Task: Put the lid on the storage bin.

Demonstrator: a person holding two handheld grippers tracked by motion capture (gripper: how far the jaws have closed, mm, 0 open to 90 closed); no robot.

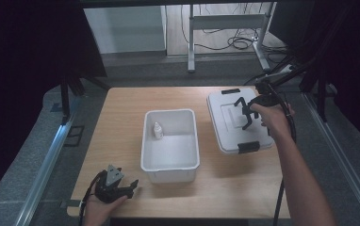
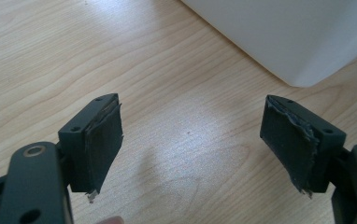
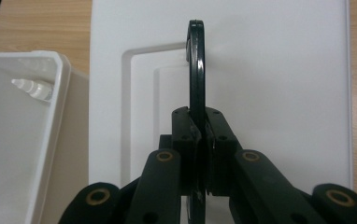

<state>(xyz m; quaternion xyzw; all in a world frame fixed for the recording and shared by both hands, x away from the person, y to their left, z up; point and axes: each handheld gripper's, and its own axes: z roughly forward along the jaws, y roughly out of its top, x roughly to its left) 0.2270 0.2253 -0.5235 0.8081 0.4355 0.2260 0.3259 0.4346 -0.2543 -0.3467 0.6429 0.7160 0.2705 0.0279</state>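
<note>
From above I see a small bottle [image 1: 158, 130] inside the white bin [image 1: 170, 165]; the lid [image 1: 225, 123] lies right of the bin. My left tool [image 2: 190, 140] gapes beside the bin. My right tool [image 3: 199, 135] is clamped on the lid's black handle [image 3: 196, 65]

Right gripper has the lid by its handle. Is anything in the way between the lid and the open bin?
Nothing visible. The right gripper is shut on the lid handle; bare table separates the lid from the bin. A small bottle lies inside, below the rim.
</note>
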